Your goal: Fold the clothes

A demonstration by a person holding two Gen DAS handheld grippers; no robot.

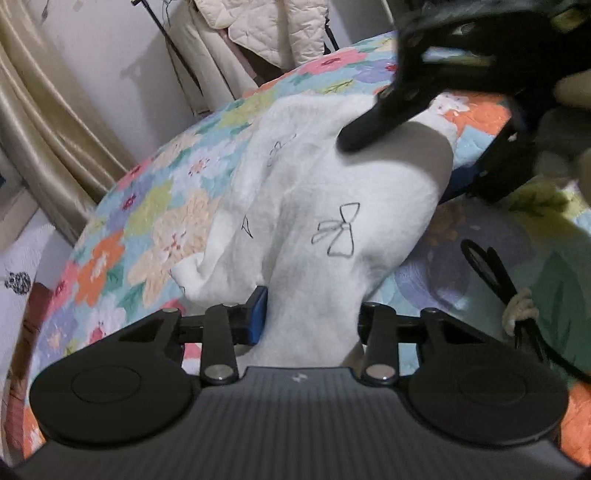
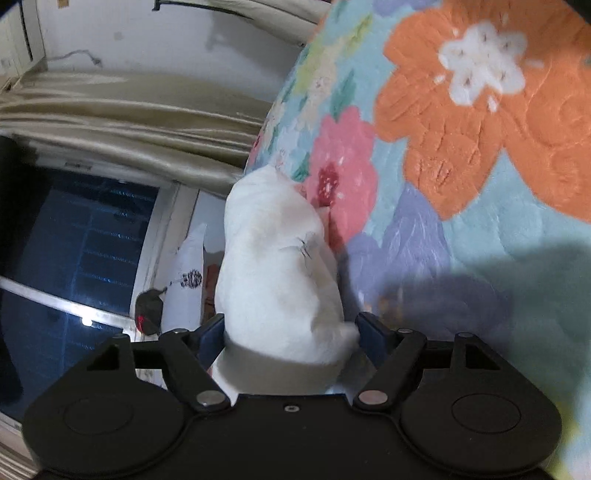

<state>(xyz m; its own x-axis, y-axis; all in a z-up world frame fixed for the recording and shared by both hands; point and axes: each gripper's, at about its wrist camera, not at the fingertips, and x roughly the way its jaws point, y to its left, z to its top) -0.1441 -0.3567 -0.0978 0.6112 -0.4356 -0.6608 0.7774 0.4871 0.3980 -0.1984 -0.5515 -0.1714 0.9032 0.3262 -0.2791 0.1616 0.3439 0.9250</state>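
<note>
A white garment point(image 1: 317, 206) with black bow drawings hangs stretched above the flowered bedspread point(image 1: 155, 214). My left gripper point(image 1: 310, 321) is shut on its near edge, cloth bunched between the blue-padded fingers point(image 1: 258, 314). The right gripper shows in the left wrist view as a black body point(image 1: 436, 74) holding the garment's far end. In the right wrist view my right gripper point(image 2: 291, 332) is shut on a thick white fold of the garment point(image 2: 273, 258), which hangs beside the bedspread point(image 2: 461, 166). Most of the cloth's lower part is hidden.
A gold curtain point(image 1: 44, 122) and a stand with a cream quilted jacket point(image 1: 273, 29) are behind the bed. A black cable loop point(image 1: 491, 273) lies on the bedspread at right. A dark window point(image 2: 74, 243) and a white pillow point(image 2: 188, 277) sit beyond the bed edge.
</note>
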